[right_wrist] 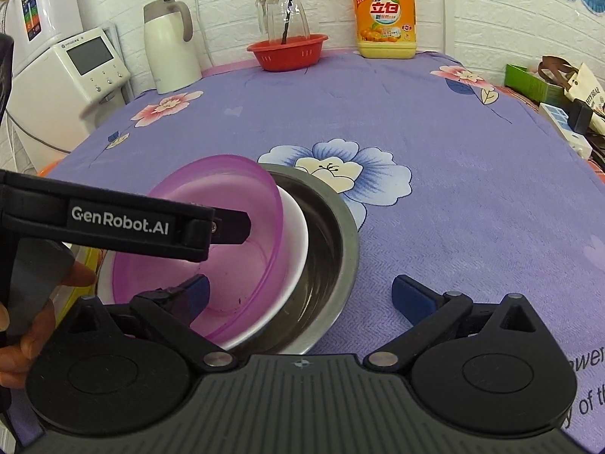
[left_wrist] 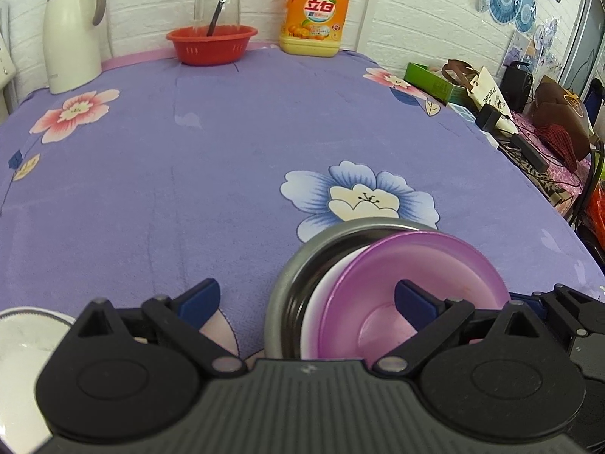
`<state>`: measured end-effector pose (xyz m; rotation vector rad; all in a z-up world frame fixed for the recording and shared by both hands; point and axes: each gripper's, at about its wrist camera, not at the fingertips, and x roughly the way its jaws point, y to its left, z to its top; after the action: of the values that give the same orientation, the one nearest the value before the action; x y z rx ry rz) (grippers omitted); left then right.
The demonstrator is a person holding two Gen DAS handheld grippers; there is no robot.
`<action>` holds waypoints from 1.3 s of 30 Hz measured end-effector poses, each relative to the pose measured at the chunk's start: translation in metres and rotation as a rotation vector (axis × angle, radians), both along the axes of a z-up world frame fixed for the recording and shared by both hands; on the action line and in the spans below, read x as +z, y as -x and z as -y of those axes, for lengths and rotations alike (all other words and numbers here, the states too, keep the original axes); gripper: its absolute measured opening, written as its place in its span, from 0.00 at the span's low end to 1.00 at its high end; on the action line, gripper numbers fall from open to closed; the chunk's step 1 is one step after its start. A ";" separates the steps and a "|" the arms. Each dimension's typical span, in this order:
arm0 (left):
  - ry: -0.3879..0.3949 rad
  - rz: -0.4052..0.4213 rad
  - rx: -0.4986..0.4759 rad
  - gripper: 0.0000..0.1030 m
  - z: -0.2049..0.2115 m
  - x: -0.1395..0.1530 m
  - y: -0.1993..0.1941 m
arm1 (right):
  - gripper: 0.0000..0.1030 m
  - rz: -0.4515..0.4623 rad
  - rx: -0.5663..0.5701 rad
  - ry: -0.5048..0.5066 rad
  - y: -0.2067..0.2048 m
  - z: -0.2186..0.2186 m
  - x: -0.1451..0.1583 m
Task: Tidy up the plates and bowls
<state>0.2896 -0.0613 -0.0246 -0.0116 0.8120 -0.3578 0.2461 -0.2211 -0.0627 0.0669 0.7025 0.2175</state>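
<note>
Purple bowl (right_wrist: 211,234) nested tilted in white bowl (right_wrist: 291,265), inside steel bowl (right_wrist: 336,234). Left tongs (left_wrist: 306,299) and right tongs (right_wrist: 298,295) spread, gripping nothing.

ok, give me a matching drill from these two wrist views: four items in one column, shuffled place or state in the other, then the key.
Items
1. purple bowl
2. white bowl
3. steel bowl
4. red basket

Place or state
A. outermost of the nest, on the cloth
B. far table edge, glass pitcher standing in it
C. innermost, tilted
D. middle of the nest

Pairs: 1-C, 2-D, 3-A, 4-B
</note>
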 end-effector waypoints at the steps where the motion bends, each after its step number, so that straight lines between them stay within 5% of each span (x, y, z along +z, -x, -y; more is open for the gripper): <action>1: 0.002 -0.003 0.000 0.95 0.000 0.000 0.000 | 1.00 0.002 0.002 0.000 0.000 -0.001 0.000; 16: -0.010 -0.024 -0.103 0.94 0.003 -0.004 0.001 | 1.00 0.008 -0.007 -0.072 0.001 0.005 0.002; 21: 0.086 -0.056 -0.166 0.74 0.003 -0.006 0.004 | 1.00 0.036 0.026 -0.094 0.010 -0.002 0.000; 30: 0.153 -0.028 -0.112 0.67 -0.004 0.018 0.020 | 1.00 0.071 0.009 -0.042 0.021 -0.016 0.022; 39: 0.108 0.094 0.060 0.67 -0.082 0.055 0.061 | 1.00 0.164 0.172 -0.060 0.028 -0.068 0.056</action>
<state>0.2286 0.0208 0.0306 -0.1191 0.6970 -0.3422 0.2177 -0.1534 -0.0069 0.0457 0.5378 0.4045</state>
